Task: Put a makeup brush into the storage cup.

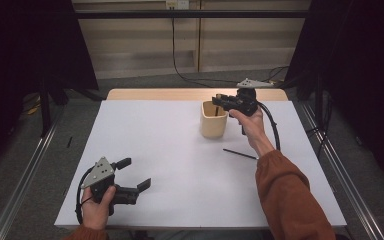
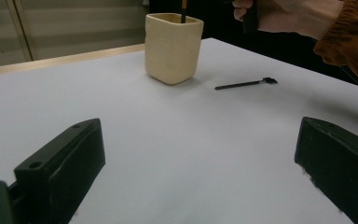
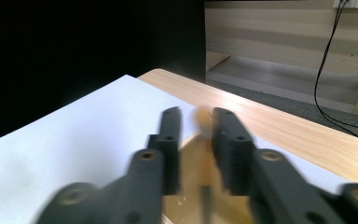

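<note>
The right gripper point(image 1: 223, 101) hangs over the mouth of the cup point(image 1: 214, 120), its jaws a narrow gap apart. In the right gripper view the picture is blurred, and I can't tell whether the jaws pinch anything. A thin dark stick point(image 2: 183, 10) stands in the cup, its top rising above the rim toward the gripper; whether it is gripped or already let go, I can't say.

By my reckoning the job is dropping sticks into the cup, and this one is being set in. To do it well, keep the gripper straight above the opening so the stick slides down without knocking the rim, part the jaws fully before lifting, and pull straight up so the light cup isn't dragged or tipped.

A second stick point(image 1: 240, 154) lies flat on the white table point(image 1: 170, 165), just to the near right of the cup and apart from it, under the right forearm. It looks like the next one to fetch; being thin and flat on the surface, it will need the jaws low and square across it.

The left gripper point(image 1: 134, 174) rests at the near left corner, well away, jaws spread wide and holding nothing.
</note>
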Available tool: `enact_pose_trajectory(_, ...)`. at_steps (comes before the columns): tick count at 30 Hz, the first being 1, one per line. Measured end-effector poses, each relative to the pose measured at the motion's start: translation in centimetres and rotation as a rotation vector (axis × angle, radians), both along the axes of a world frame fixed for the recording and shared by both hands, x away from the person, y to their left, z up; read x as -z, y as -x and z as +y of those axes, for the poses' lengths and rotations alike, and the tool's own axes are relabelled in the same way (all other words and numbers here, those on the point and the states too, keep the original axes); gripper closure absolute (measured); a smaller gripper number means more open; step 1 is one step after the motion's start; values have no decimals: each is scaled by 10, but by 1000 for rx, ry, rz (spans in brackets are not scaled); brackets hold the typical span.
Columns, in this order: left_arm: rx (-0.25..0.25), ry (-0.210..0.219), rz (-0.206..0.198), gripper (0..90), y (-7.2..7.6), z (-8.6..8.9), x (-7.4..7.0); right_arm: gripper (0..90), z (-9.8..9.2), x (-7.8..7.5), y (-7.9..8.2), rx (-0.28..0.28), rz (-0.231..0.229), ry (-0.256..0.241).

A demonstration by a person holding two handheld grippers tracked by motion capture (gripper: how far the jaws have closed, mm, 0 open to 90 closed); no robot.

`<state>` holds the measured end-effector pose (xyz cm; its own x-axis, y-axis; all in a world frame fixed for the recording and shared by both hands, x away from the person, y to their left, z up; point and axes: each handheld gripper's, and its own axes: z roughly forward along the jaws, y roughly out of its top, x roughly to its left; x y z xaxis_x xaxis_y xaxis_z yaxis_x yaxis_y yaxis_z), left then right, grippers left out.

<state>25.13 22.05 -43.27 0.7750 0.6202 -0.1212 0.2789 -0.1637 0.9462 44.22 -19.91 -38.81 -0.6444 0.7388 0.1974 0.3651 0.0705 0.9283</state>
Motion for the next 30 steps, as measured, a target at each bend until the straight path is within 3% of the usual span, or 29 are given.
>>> enact_pose_trajectory(6,-2,0,0,17,0,1,0,246,-1,-3,2,25,-24,9)
enact_pose_trajectory(13,5,6,3,17,0,0,0,28,-3,-4,4,20,-35,3)
enact_pose_trajectory(19,-3,12,6,17,0,1,0,0,-7,-3,9,1,-52,-2)
enact_pose_trajectory(30,-5,11,5,17,-1,1,1,13,-18,-2,20,43,-62,4)
